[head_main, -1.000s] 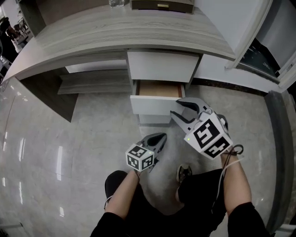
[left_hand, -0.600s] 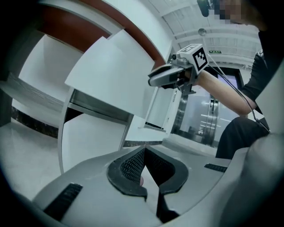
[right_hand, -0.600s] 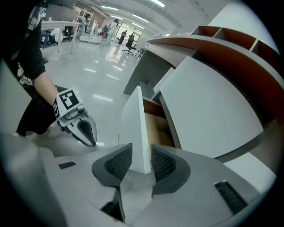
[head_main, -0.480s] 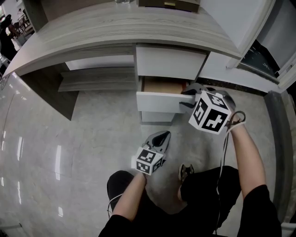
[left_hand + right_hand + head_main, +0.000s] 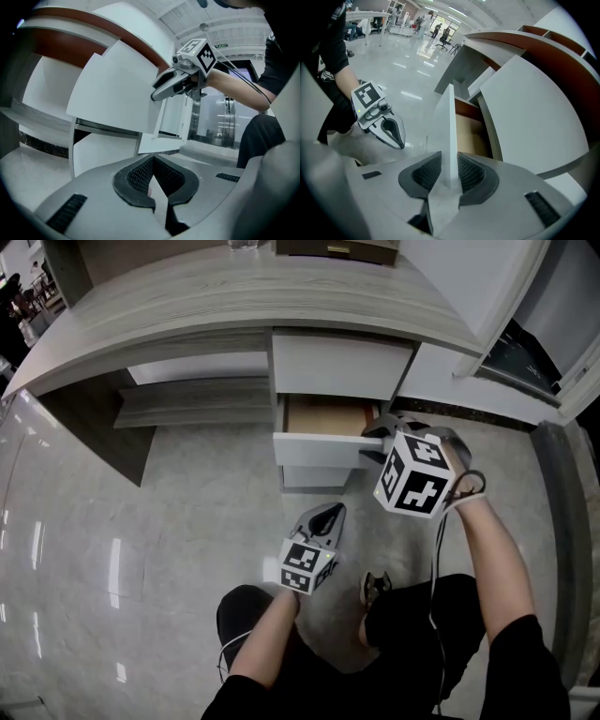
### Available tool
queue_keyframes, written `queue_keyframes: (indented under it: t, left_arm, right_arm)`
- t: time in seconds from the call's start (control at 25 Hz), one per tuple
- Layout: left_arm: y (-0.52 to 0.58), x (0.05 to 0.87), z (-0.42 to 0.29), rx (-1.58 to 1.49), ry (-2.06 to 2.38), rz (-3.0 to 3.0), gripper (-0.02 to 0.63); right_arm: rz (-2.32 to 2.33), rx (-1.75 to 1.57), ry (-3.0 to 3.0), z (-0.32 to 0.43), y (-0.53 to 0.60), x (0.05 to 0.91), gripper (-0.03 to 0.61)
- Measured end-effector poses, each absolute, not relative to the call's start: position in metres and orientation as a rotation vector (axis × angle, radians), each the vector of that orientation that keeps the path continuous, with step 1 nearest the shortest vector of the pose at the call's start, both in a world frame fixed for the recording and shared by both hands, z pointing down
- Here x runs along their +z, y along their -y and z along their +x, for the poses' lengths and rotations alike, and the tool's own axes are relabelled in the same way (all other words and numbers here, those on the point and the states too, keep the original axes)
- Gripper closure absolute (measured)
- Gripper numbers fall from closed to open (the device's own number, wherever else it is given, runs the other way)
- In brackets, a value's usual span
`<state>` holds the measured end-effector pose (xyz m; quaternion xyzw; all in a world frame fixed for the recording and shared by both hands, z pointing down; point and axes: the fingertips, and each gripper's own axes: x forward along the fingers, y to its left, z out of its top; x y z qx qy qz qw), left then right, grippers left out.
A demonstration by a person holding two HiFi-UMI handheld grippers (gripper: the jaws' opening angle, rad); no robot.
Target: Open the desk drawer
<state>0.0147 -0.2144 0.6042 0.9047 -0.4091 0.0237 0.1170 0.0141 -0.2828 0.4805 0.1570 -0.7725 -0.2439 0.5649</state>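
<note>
Under the grey wood desk [image 5: 234,296] the lower white drawer [image 5: 314,448] stands partly pulled out, its brown inside [image 5: 323,416] showing. Above it the upper drawer [image 5: 337,367] is closed. My right gripper [image 5: 377,439] sits at the right end of the drawer front [image 5: 449,122]. Its jaws are closing astride that panel's top edge, and the pads [image 5: 471,171] meet both faces with no gap. My left gripper [image 5: 330,512] hangs lower, over the floor and apart from the drawer. It is shut and empty in the left gripper view [image 5: 152,164].
A low shelf [image 5: 187,404] runs under the desk to the left. A white cabinet door [image 5: 506,306] stands ajar at the right. The person's shoe [image 5: 375,589] rests on the glossy tiled floor [image 5: 112,549]. A glass [image 5: 242,245] and a brown box [image 5: 337,249] stand on the desk.
My right gripper has moved from in front of the drawer, jaws wide, down onto the right end of the drawer front. The left gripper has barely shifted.
</note>
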Motion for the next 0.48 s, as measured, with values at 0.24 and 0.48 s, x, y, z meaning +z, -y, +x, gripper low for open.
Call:
queue_keyframes:
  t: [0.24,0.48]
  left_arm:
    - [0.222,0.604,0.006,0.077,1.285,2.611,0.61]
    - [0.221,0.606,0.006,0.087,1.28,2.616,0.611]
  right_arm:
    - [0.426,-0.617,1.799,0.015,0.278,0.489,0.482]
    - [0.461,-0.633,1.797,0.014,0.273,0.492,0.482]
